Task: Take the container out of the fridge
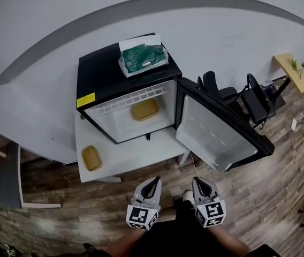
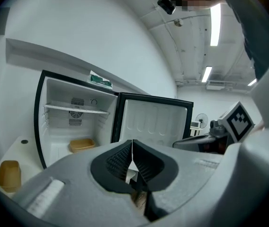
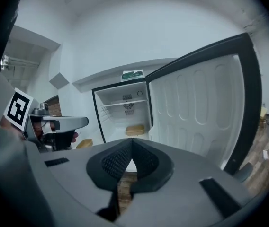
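**A:** Where's the container?

**B:** The container (image 1: 144,110) lies inside the fridge (image 1: 101,79), on the bottom of the compartment and toward the back, under the white shelf (image 2: 77,109). It's tan, shallow and lying flat. Nothing touches it.

**A:** And the door?

**B:** The door (image 1: 216,135) hangs wide open, out toward 4 o'clock from the fridge body, with its white inner face showing.

**A:** What are the tongs doing?

**B:** In the head view both sit at 6 o'clock, side by side over the wooden floor (image 1: 248,197), well apart from the fridge. The left tongs (image 1: 154,180) have their jaws pressed together with nothing between them. The right tongs (image 1: 197,181) are the same, tips meeting and nothing held. Both point toward 12 o'clock, at the open compartment.

**A:** Anything else near the fridge?

**B:** The fridge stands on a low white counter (image 1: 136,157). A second tan tub (image 1: 91,157) sits on that counter at 8 o'clock from the fridge, near the front left corner. A green packet (image 1: 143,58) lies on top of the fridge. Black chairs (image 1: 253,98) stand at 3 o'clock, beyond the door.
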Demonstrator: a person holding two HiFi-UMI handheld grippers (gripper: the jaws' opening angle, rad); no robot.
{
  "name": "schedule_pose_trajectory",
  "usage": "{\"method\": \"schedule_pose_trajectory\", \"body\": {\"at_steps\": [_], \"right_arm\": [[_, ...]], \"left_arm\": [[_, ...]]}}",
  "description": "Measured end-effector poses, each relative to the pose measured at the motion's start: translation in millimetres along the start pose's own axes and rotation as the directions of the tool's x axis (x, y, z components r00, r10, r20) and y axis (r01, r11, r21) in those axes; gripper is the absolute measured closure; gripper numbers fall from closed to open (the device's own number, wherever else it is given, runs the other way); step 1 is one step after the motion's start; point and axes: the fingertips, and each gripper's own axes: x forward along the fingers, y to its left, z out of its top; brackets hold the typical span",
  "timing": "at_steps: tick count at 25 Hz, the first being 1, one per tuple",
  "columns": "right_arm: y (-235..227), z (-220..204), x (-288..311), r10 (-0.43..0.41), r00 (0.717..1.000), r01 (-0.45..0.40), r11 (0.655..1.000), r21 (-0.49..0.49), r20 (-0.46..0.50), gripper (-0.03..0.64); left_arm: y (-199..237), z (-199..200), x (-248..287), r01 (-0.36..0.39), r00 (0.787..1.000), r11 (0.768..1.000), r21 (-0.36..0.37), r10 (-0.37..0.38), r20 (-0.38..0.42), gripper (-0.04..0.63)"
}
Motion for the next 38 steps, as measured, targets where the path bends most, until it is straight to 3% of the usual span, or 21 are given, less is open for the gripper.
{"method": "schedule_pose_trajectory", "body": {"at_steps": [9, 16, 30, 35, 38], "right_arm": [[-44, 19, 45, 0.169, 0.986, -0.168, 0.985, -0.024, 0.009, 0.617], [-46, 18, 72, 0.224, 0.974, -0.225, 0.974, -0.037, -0.039, 0.617], [-21, 52, 119, 0.169, 0.985, -0.17, 0.983, -0.076, -0.024, 0.617], [-10, 53, 129, 0.168, 0.985, -0.17, 0.982, -0.078, -0.035, 0.617], [-6, 51, 134, 0.169, 0.985, -0.171, 0.983, -0.065, -0.042, 0.617]], "left_arm": [[9, -3, 56, -0.158, 0.987, 0.987, 0.031, 0.159, -0.036, 0.578], [34, -11, 74, -0.231, 0.97, 0.973, 0.008, 0.231, -0.077, 0.578], [117, -28, 112, -0.183, 0.975, 0.979, 0.086, 0.193, -0.115, 0.577], [149, -30, 137, -0.132, 0.978, 0.981, 0.14, 0.152, -0.144, 0.574], [163, -32, 158, -0.082, 0.98, 0.982, 0.172, 0.111, -0.167, 0.518]]}}
